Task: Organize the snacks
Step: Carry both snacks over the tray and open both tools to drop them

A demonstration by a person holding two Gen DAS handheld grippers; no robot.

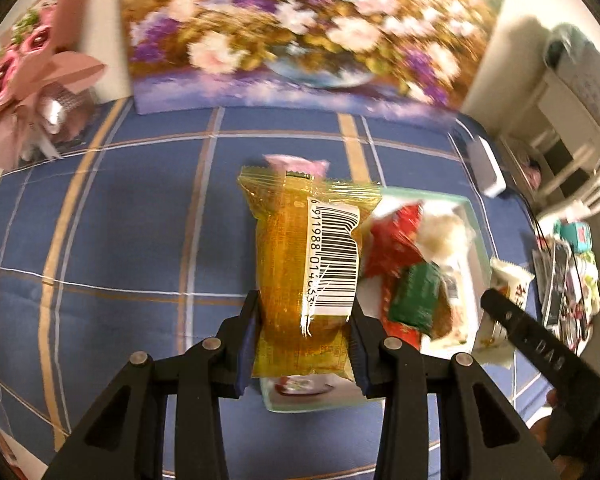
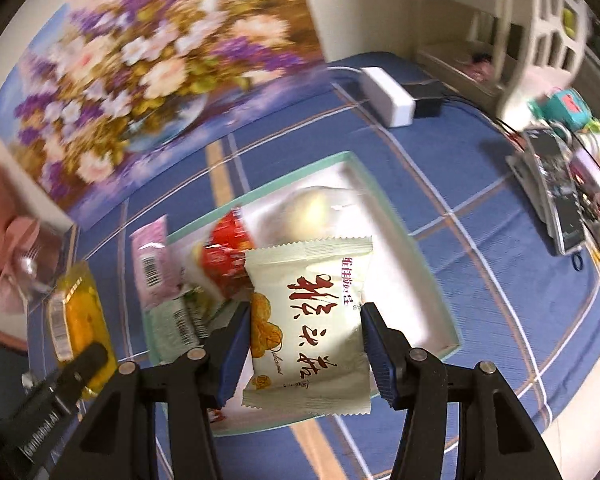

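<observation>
Left gripper (image 1: 306, 316) is clamped on a yellow snack packet (image 1: 300, 264), jaws pressed against both long sides, barcode face up. The packet is held lifted just left of the shallow mint-rimmed box (image 1: 474, 216), its lower end overlapping the box's near corner. From the right wrist view the same yellow packet (image 2: 78, 320) hangs off the left of the box (image 2: 440, 300), with the left gripper's finger dark in front of it.

Right gripper (image 2: 304, 344) is closed on a cream-white snack packet (image 2: 316, 320) with red Chinese lettering and a chip picture; both blue-padded fingers (image 2: 236, 352) squeeze its sides. It sits over the near part of the box, above the white floor. In the left view that packet (image 1: 512, 284) shows at the box's right edge, partly hidden by the right gripper's finger.

Inside the box: a red-wrapped snack (image 2: 226, 256), a round pale bun in clear wrap (image 2: 316, 212), a green-wrapped snack (image 1: 414, 296) seen in the left view. A pink packet (image 2: 152, 264) with barcode lies at the box's left rim, partly over it; can't tell if it rests inside.

All on a blue plaid tablecloth (image 2: 480, 280). Floral painting (image 1: 300, 24) leans at the back, pink bouquet (image 1: 28, 64) to the left, white power adapter (image 2: 386, 96) near the far right.
</observation>
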